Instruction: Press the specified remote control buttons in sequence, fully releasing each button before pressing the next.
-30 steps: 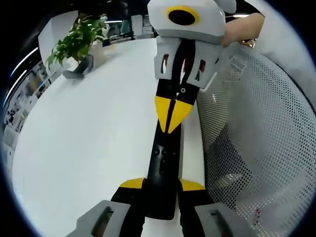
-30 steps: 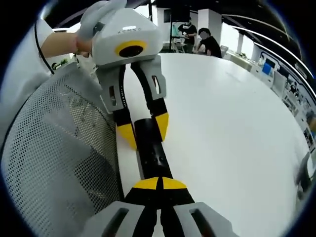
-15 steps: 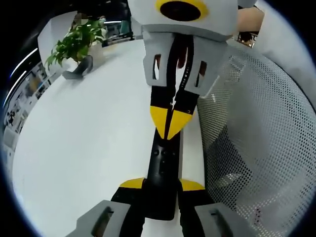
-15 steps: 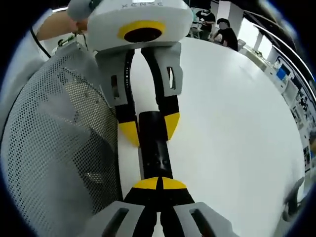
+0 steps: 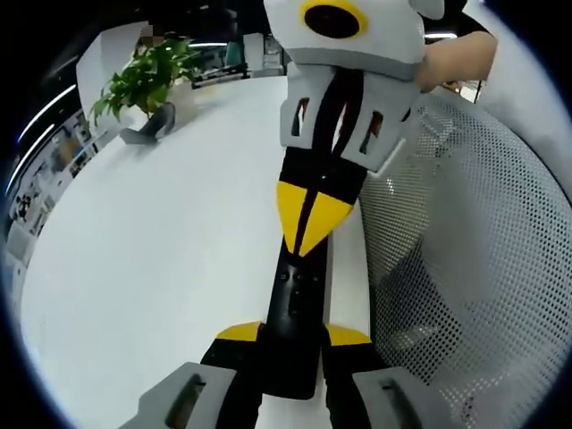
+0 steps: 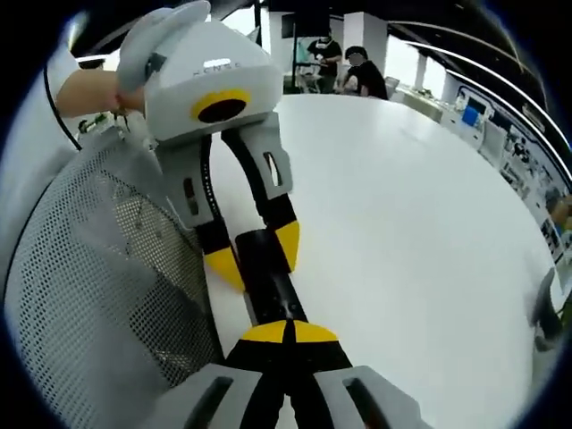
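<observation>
A long black remote (image 5: 293, 295) lies lengthwise over the white table (image 5: 161, 241). My left gripper (image 5: 293, 335) is shut on the remote's near end, one yellow tip on each side. My right gripper (image 5: 308, 219) reaches in from the top, its yellow tips shut together and pointing down onto the remote's button face. In the right gripper view, my right gripper (image 6: 288, 332) has its closed tips on the remote (image 6: 266, 286). Beyond it, my left gripper (image 6: 256, 256) clamps the far end. A hand (image 6: 89, 89) holds that gripper.
A grey mesh chair back (image 5: 465, 250) stands close beside the remote, also seen as the chair back (image 6: 98, 295) on the left. A potted plant (image 5: 147, 76) sits at the table's far corner. People (image 6: 349, 67) are at the far end. Open table (image 6: 402, 232) lies to the right.
The right gripper leaned in closer half a second ago and has drawn back and tilted. Its closed tips now sit a little nearer the left gripper's jaws. The left grip is unchanged.
</observation>
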Action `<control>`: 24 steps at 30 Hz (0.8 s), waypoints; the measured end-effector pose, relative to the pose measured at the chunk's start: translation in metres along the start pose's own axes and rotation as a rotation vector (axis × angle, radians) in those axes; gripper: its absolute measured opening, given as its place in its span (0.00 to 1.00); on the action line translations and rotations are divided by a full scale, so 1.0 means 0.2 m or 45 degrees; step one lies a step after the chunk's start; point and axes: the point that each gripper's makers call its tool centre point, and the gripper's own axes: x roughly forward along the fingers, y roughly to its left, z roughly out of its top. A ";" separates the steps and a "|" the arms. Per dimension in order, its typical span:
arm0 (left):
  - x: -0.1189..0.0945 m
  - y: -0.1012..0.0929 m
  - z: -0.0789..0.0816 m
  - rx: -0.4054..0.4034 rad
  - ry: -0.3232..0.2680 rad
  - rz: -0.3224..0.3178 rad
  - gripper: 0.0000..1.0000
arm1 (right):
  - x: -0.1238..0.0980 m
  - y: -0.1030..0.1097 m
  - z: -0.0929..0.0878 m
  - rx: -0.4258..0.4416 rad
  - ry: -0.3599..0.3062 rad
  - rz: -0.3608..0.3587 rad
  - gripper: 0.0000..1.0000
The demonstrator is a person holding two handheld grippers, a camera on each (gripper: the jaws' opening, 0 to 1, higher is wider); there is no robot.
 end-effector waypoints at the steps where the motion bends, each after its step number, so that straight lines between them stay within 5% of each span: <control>1: 0.00 0.00 0.00 0.001 0.000 0.000 0.24 | 0.01 0.00 -0.02 -0.020 0.032 0.000 0.00; 10: -0.01 0.00 0.00 0.001 -0.048 0.001 0.24 | 0.02 0.00 -0.01 -0.030 0.103 -0.021 0.00; 16: -0.01 0.00 0.00 0.009 -0.124 -0.005 0.24 | 0.02 -0.01 -0.01 -0.043 0.145 -0.156 0.00; 24: -0.01 0.00 0.00 0.020 -0.198 -0.014 0.24 | 0.00 0.00 0.00 0.004 0.038 -0.248 0.00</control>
